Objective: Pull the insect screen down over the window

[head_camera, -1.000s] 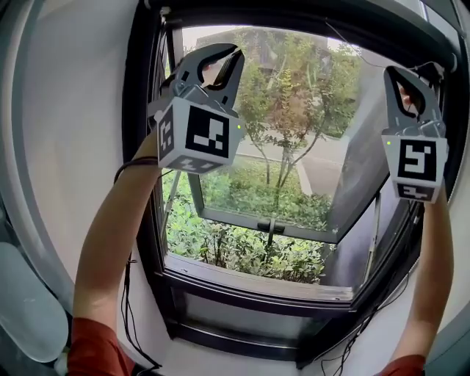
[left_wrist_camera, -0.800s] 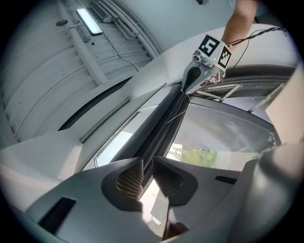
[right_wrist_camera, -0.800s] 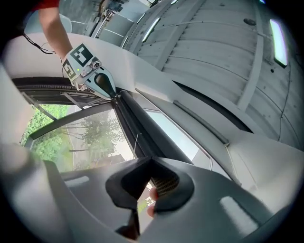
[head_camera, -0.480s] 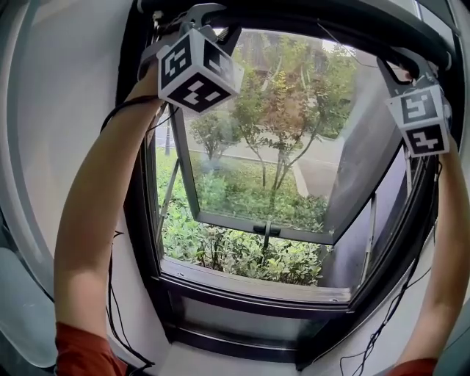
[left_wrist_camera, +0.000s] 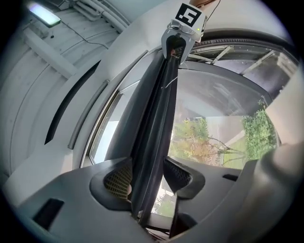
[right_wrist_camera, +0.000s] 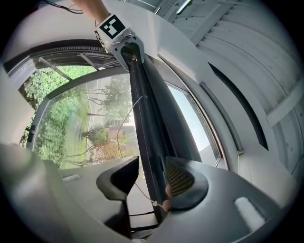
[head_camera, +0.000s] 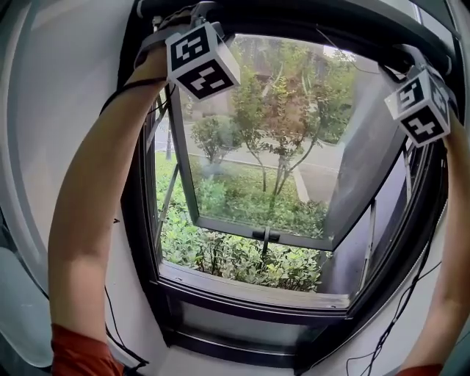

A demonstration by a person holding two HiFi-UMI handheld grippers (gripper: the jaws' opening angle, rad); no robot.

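Observation:
The insect screen's dark pull bar (head_camera: pixel 316 22) lies rolled up along the top of the window frame. Both arms reach up to it. The left gripper's marker cube (head_camera: pixel 202 60) is at the bar's left end and the right gripper's cube (head_camera: pixel 420 103) at its right end; their jaws are hidden there. In the left gripper view the bar (left_wrist_camera: pixel 161 104) passes between the left gripper (left_wrist_camera: pixel 147 176) jaws, which have just been opening, with daylight beside the right pad (left_wrist_camera: pixel 179 173). The right gripper (right_wrist_camera: pixel 151 180) has likewise been opening around the bar (right_wrist_camera: pixel 147 123), with a gap on its left.
The glass sash (head_camera: pixel 257 231) is swung outward over shrubs and trees. A thin white cord (right_wrist_camera: pixel 142 192) hangs by the bar. Black cables (head_camera: pixel 396 316) trail down the frame's right side. A white wall (head_camera: pixel 66 110) flanks the left; the sill (head_camera: pixel 250 288) runs below.
Both grippers have risen from in front of the glass to the top of the frame, and their cubes have rolled. Their jaws, visible a second ago, are now hidden behind the cubes.

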